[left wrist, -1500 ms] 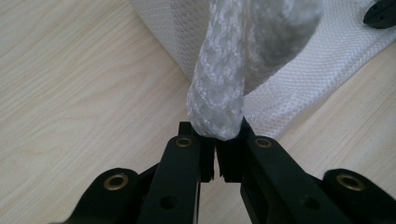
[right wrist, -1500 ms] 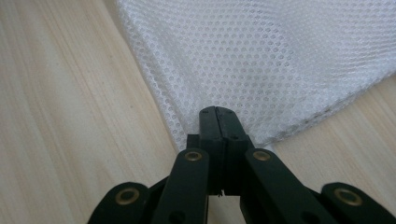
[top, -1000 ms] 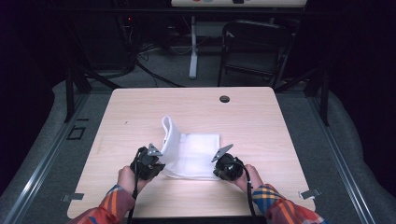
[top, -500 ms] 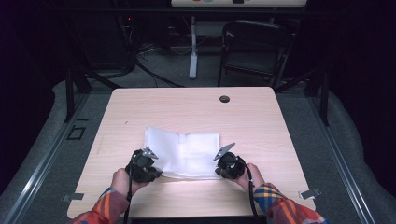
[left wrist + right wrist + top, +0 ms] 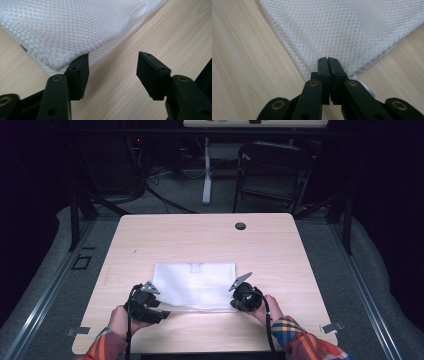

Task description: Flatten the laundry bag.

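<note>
White mesh cloth [image 5: 195,285] lies flat on the table [image 5: 150,235], nearer its front edge. Right gripper [image 5: 328,61] is clamped on the cloth's near right corner. Left gripper [image 5: 112,70] has just been opening — jaws apart, nothing between, one pad seemingly touching the near left corner.

The high view looks forward and down over the whole tabletop [image 5: 150,235] from the person's side. Each gripper view sits low and close, facing one near corner of the cloth [image 5: 195,282], which all three share.
</note>
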Available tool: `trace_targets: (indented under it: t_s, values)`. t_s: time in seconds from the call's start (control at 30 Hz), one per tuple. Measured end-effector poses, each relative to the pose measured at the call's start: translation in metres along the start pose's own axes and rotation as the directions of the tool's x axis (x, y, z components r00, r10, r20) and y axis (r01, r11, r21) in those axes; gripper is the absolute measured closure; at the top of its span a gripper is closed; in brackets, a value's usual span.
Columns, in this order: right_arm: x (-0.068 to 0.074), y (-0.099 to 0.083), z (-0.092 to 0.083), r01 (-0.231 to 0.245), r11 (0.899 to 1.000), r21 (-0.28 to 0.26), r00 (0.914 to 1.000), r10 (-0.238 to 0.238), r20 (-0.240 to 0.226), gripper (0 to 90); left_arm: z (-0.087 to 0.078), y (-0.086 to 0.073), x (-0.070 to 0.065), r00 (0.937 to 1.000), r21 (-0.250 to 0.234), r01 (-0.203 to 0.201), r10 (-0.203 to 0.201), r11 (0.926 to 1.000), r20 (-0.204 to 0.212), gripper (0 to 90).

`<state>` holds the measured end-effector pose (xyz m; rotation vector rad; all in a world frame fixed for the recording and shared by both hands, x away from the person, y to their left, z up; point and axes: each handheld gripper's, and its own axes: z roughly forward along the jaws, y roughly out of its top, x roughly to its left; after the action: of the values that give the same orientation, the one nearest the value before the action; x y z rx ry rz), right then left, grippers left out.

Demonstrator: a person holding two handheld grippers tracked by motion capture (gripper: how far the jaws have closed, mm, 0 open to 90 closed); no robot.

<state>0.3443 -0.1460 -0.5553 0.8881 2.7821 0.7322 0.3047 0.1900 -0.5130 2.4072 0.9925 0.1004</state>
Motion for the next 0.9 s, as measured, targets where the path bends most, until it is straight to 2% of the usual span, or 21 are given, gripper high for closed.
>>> trace_targets:
  t_s: [0.17,0.27,0.4,0.5,0.6,0.67,0.7,0.8,0.9]
  values:
    - [0.0,0.0,-0.001,-0.01,1.0,0.005,0.9999,0.01,-0.004,84.1,-0.008,0.001,-0.005,0.9999,-0.014,-0.012,0.012,0.9998,-0.003,41.3]
    - [-0.001,0.0,-0.002,-0.006,1.0,0.012,1.0,0.006,-0.005,84.1,-0.012,-0.001,-0.008,1.0,-0.03,-0.006,0.006,0.9995,-0.001,41.9]
    - [0.0,0.0,-0.001,-0.017,1.0,-0.001,0.9998,0.017,-0.008,84.2,-0.017,-0.001,-0.015,0.9996,-0.037,-0.027,0.026,0.999,-0.014,41.3]
    - [0.0,0.001,-0.002,-0.007,1.0,0.011,1.0,0.007,0.001,82.3,-0.016,0.002,-0.018,0.9989,-0.043,-0.04,0.039,0.9983,-0.025,39.2]
    - [0.001,0.004,-0.006,0.0,1.0,0.003,1.0,0.0,-0.007,70.1,-0.012,0.008,-0.018,0.9965,-0.045,-0.069,0.067,0.9966,-0.05,33.2]
    - [0.002,0.006,-0.012,-0.007,1.0,-0.021,1.0,0.007,-0.001,62.7,-0.007,0.013,-0.018,0.9961,-0.056,-0.071,0.068,0.9959,-0.056,27.4]
    - [0.002,0.008,-0.016,-0.008,0.999,-0.035,1.0,0.008,0.003,55.5,-0.005,0.016,-0.017,0.9951,-0.052,-0.078,0.074,0.9956,-0.065,23.3]
    - [0.002,0.009,-0.022,-0.025,0.997,-0.069,0.9995,0.027,0.015,40.7,0.003,0.026,-0.016,0.9947,-0.058,-0.089,0.086,0.9943,-0.057,17.7]
    - [0.002,0.009,-0.027,-0.04,0.997,-0.072,0.9989,0.042,0.019,25.0,0.013,0.035,-0.017,0.9939,-0.051,-0.107,0.105,0.993,-0.033,15.1]
